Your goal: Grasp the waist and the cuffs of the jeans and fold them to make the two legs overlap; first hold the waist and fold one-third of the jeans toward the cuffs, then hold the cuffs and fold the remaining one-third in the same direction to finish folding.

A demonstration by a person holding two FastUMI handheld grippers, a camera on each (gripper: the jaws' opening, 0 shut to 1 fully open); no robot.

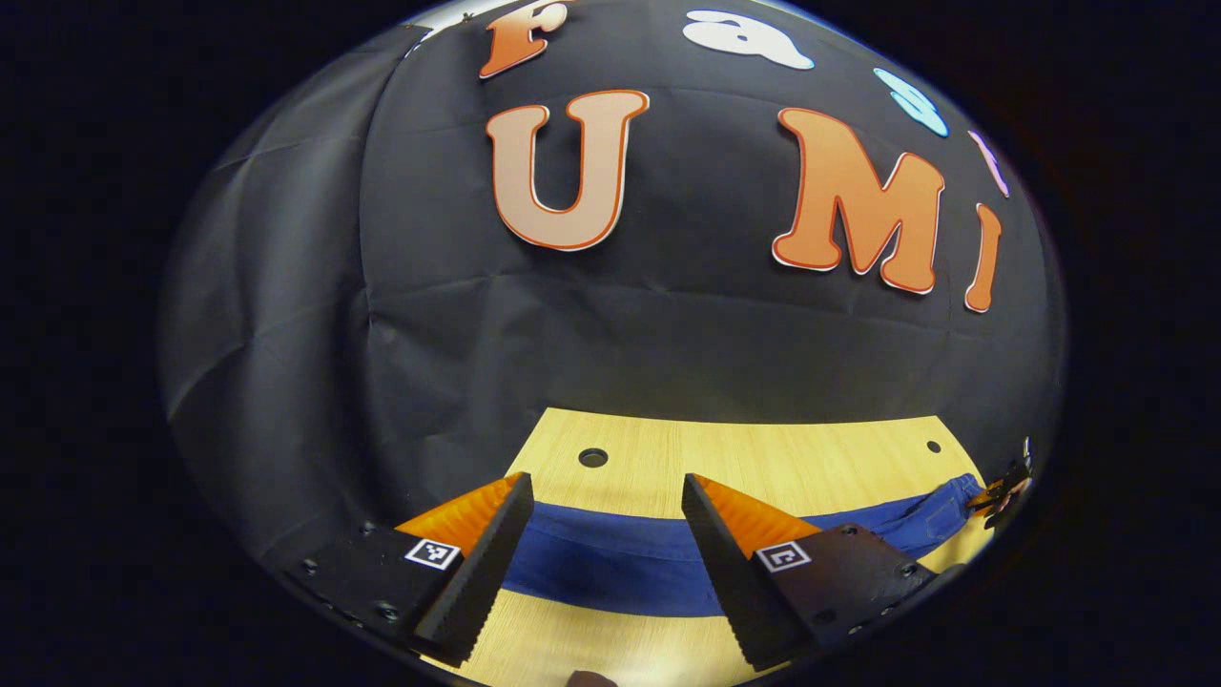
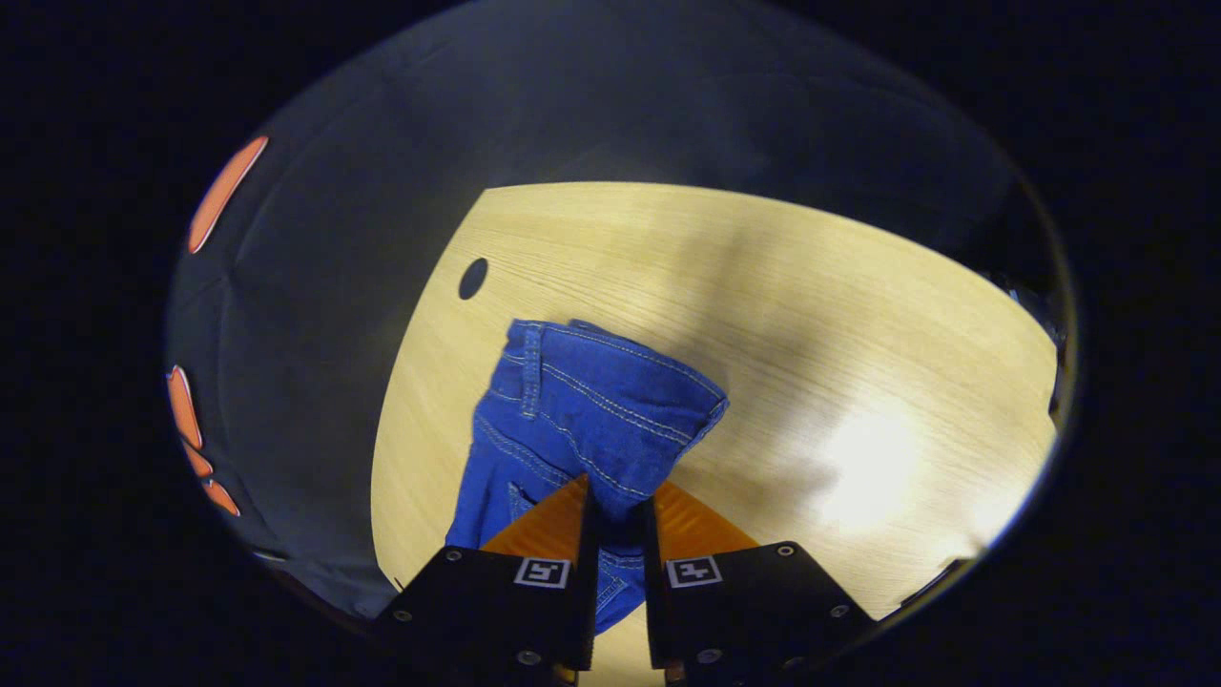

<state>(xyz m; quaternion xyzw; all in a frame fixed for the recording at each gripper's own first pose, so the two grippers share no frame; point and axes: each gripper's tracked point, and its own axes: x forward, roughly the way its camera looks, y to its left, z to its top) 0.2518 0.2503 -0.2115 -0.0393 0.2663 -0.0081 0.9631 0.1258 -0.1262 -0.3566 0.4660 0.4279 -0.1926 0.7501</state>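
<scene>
Blue jeans (image 1: pixel 610 563) lie as a long band across the wooden table (image 1: pixel 763 448) in the left gripper view. My left gripper (image 1: pixel 607 482) hovers over that band, open, with nothing between its fingers. Far off at the right end of the band, the right gripper (image 1: pixel 1002 491) meets the denim. In the right gripper view, the waist end of the jeans (image 2: pixel 591 401) shows its belt loop and pale stitching. My right gripper (image 2: pixel 620 491) is shut on a fold of that waist fabric, which bunches up between the fingers.
The table (image 2: pixel 811 315) has round holes near its far edge (image 1: pixel 592 457) (image 1: pixel 933 446) (image 2: pixel 472 278). Black cloth walls close in behind the table and at its side. A bright light patch lies on the bare wood to the right of the waist.
</scene>
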